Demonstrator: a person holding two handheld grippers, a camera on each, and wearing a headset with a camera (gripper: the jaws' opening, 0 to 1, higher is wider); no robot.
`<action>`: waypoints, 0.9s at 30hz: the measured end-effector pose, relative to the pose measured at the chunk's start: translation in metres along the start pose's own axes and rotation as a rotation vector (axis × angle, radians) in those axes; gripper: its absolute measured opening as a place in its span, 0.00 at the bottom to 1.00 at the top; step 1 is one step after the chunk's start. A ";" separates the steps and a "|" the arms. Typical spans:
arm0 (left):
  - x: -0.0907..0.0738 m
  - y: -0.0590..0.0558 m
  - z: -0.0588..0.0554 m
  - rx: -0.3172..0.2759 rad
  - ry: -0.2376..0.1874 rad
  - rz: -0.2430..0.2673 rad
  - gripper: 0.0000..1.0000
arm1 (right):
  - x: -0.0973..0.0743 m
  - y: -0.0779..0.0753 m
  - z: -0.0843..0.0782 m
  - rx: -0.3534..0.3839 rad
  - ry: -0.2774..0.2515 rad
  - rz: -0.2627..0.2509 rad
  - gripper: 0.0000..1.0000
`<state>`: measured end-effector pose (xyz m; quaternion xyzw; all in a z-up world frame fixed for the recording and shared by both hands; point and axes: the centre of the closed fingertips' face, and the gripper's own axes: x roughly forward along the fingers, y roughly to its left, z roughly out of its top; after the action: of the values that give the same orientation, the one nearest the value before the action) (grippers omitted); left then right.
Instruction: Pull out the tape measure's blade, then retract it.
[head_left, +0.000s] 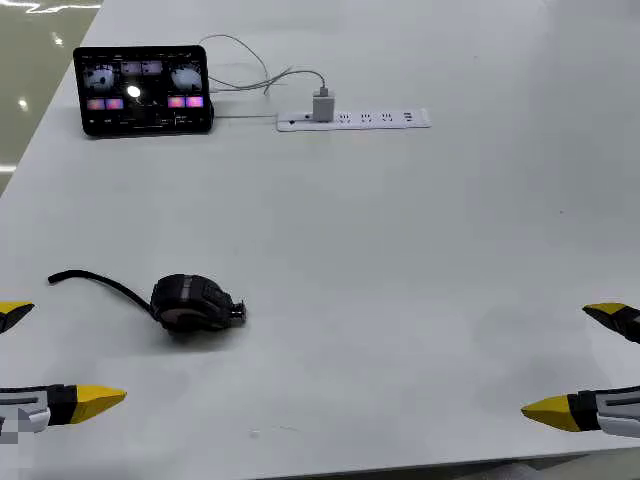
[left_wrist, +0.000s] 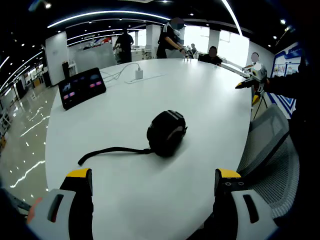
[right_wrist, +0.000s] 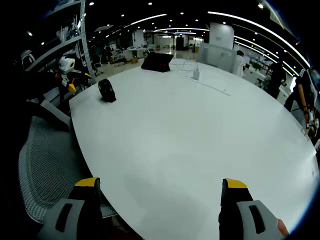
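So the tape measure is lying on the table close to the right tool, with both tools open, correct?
No, the tape measure is lying on the table close to the left tool, as the head view shows. It and the right tool are open.

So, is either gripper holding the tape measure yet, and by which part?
Nothing is held. The left gripper and right gripper are both open and empty; the tape measure lies untouched on the table.

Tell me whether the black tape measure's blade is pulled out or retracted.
Retracted. No blade extends from the black round-cased tape measure across the white table; the line trailing from it is its black wrist strap.
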<state>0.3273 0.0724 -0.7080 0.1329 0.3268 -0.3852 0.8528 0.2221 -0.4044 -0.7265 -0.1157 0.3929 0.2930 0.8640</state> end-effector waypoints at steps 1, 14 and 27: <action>0.000 -0.001 0.002 0.001 -0.005 -0.001 0.99 | 0.000 0.000 0.001 -0.001 -0.002 0.000 0.99; 0.003 0.002 0.009 0.015 -0.006 -0.004 0.99 | 0.004 -0.003 0.008 -0.017 -0.016 0.003 0.99; 0.009 0.002 0.017 0.094 -0.006 -0.055 0.99 | 0.011 0.002 0.028 -0.075 -0.072 0.014 0.99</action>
<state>0.3408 0.0609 -0.7015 0.1626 0.3094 -0.4239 0.8356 0.2439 -0.3864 -0.7167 -0.1348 0.3510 0.3177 0.8705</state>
